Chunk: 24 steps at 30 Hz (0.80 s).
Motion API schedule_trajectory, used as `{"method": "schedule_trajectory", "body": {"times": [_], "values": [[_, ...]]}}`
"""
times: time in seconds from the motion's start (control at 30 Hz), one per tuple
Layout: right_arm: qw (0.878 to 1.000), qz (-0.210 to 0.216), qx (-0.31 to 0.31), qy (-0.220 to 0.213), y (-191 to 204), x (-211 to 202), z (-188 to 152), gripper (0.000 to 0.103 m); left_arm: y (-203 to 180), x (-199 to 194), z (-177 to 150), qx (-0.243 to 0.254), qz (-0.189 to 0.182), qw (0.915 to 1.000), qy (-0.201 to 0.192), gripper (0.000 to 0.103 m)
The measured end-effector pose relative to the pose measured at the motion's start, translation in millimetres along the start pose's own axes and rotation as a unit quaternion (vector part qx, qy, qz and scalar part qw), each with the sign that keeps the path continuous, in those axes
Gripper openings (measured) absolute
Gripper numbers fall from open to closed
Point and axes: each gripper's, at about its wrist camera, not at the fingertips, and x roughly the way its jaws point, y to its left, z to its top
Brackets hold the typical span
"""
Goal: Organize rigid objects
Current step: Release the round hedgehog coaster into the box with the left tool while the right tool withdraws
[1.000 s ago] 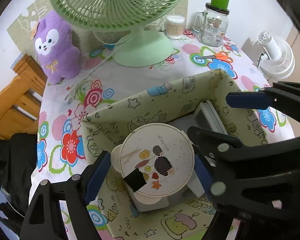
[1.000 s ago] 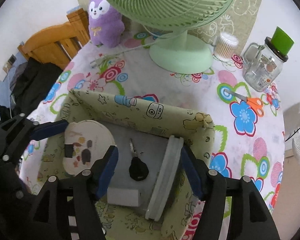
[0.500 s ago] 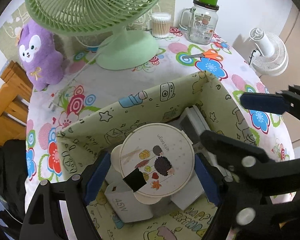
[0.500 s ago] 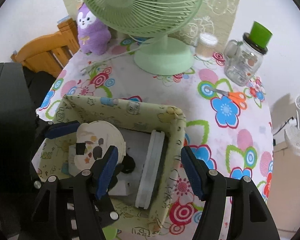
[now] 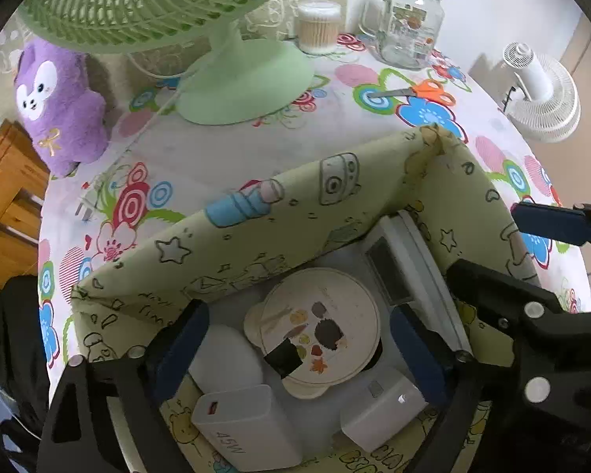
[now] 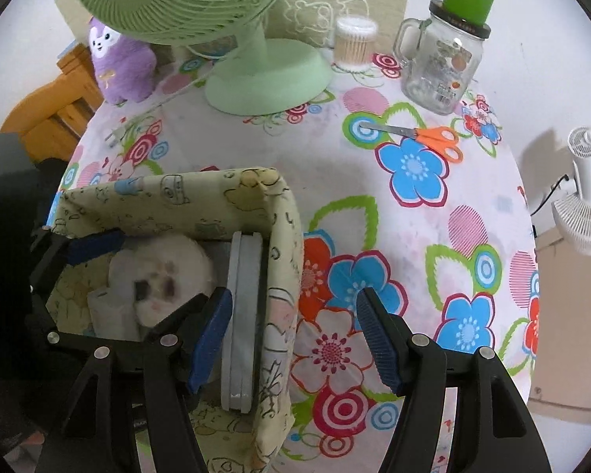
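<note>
— Hovering my left gripper (image 5: 295, 339) spread wide; the round mirror (image 5: 319, 327) is lying loose in the fabric bin (image 5: 295, 213).
— Risks?
— My right gripper (image 6: 291, 323), also gaping, is straddling the floppy wall, possibly snagging it.

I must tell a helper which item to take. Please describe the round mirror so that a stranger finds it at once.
Find the yellow-green fabric box in front of the green fan. Inside it, between the left gripper's open fingers, lies the mirror. It is the only round thing there, cream with small leaf pictures; its neighbours are plain white blocks.
</note>
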Motion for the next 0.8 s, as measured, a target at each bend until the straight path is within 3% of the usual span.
{"method": "schedule_trajectory", "body": {"times": [0.57, 0.8], "values": [[1.0, 0.015, -0.002, -0.013, 12, -21, -9, 0.069, 2, -32, -13, -0.003, 0.014, 0.9998, -0.017, 0.101], [1.0, 0.015, -0.002, -0.027, 19, -39, -20, 0.069, 5, -49, -26, -0.019, -0.001, 0.9995, -0.026, 0.101]]}}
